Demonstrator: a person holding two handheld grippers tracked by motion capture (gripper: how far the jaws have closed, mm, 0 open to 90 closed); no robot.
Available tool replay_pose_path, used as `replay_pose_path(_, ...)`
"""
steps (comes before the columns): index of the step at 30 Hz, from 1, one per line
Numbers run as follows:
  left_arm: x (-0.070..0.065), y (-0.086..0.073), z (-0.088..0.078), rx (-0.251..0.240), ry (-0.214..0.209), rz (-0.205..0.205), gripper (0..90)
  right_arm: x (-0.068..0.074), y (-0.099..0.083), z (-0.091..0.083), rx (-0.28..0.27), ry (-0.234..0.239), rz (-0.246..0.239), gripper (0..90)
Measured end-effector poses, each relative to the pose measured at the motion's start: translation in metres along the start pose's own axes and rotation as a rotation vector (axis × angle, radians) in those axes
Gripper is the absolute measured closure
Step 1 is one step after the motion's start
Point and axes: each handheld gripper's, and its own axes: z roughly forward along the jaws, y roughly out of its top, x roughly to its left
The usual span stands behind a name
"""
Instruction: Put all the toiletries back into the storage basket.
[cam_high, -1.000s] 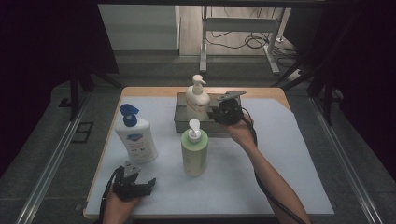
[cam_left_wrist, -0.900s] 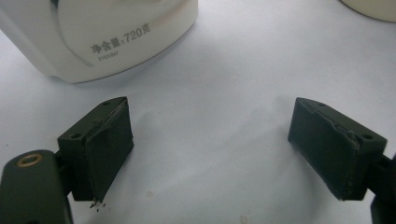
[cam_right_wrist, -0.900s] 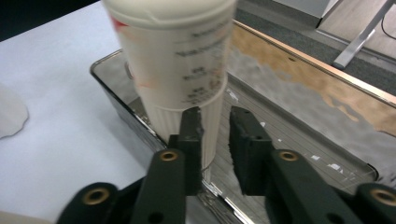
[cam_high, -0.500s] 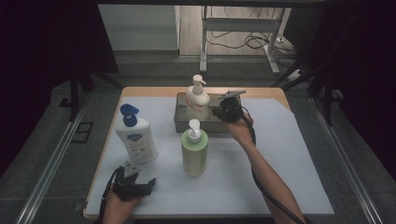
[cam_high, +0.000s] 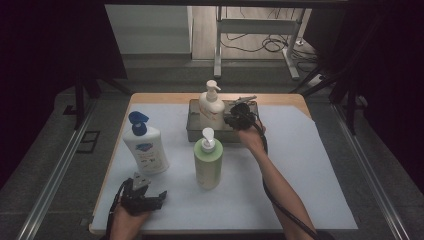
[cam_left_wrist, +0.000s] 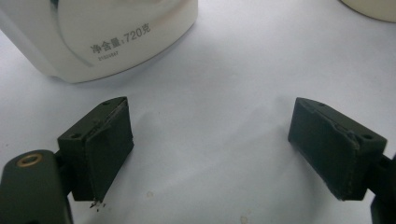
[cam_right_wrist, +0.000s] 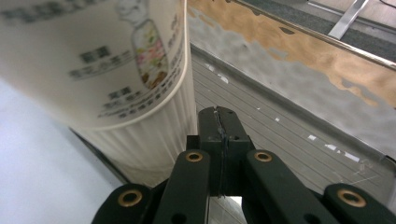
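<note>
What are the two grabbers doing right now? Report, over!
Right gripper shut, empty, beside the cream pump bottle in the metal tray. Left gripper open, empty, near the blue-capped white bottle. Green bottle stands between them.

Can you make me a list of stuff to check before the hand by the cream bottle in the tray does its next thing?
1. Right hand-held gripper shut with nothing between the jaws: ok, the jaws meet and have just been closing.
2. It is beside the cream bottle, not around it: ok.
3. Cream bottle standing upright in the metal tray: ok.
4. Whether the shut jaws touch the bottle's ribbed base: cannot tell.
5. Green bottle and white bottle with the blue pump upright on the table, apart from the tray: ok.
6. Left hand-held gripper open, holding nothing, low over the table near the white bottle: ok.
</note>
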Motion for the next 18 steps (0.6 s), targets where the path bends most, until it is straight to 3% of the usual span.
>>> replay_pose_path(18, 0.0, 0.0, 0.0, 0.0, -0.002, 0.0, 13.4, 0.006, 0.0, 0.011, 0.022, 0.038, 0.018, 89.8)
